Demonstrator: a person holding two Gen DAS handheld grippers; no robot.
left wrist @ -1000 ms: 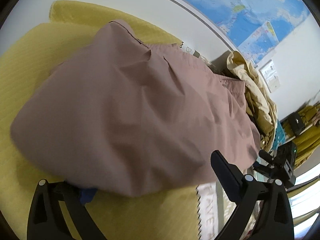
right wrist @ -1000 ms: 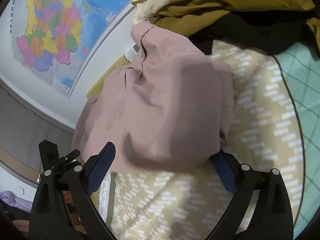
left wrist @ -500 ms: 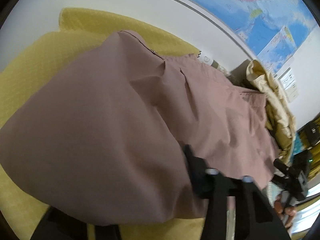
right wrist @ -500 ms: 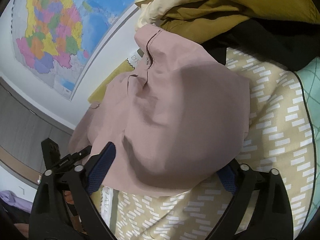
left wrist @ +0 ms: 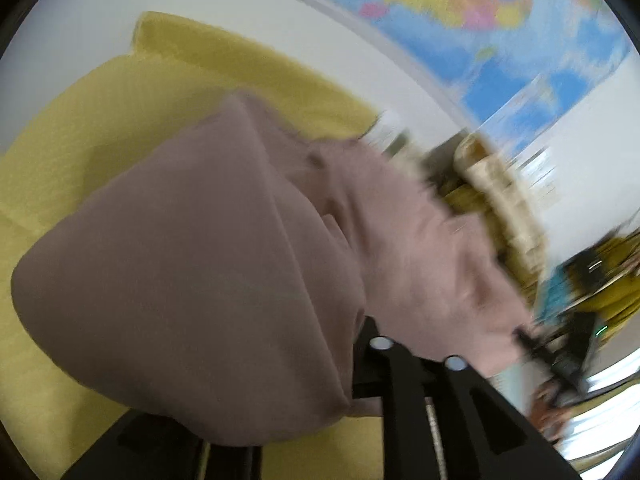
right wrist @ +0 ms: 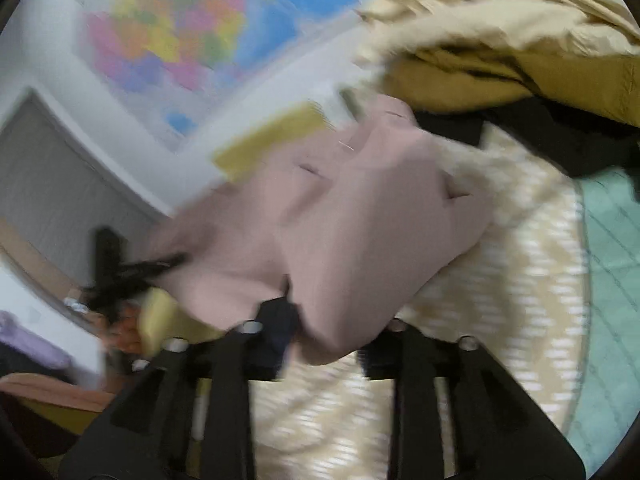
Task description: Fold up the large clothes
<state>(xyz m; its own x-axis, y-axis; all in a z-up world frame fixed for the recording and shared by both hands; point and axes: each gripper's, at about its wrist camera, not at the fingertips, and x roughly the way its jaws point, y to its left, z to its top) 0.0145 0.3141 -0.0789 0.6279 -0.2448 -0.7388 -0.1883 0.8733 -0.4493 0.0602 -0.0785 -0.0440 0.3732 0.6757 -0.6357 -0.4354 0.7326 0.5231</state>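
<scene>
Left wrist view, left gripper (left wrist: 352,364) pinching pink garment (left wrist: 208,280) over yellow sheet (left wrist: 80,128), right gripper (right wrist: 336,336) having just been closing, gripping garment's hem.

A large dusty-pink garment (left wrist: 224,264) — smooth, thin cloth with a few stitched seams — bunches in loose folds, its near edge lifted off the yellow bedding (left wrist: 100,120), both views blurred.
</scene>
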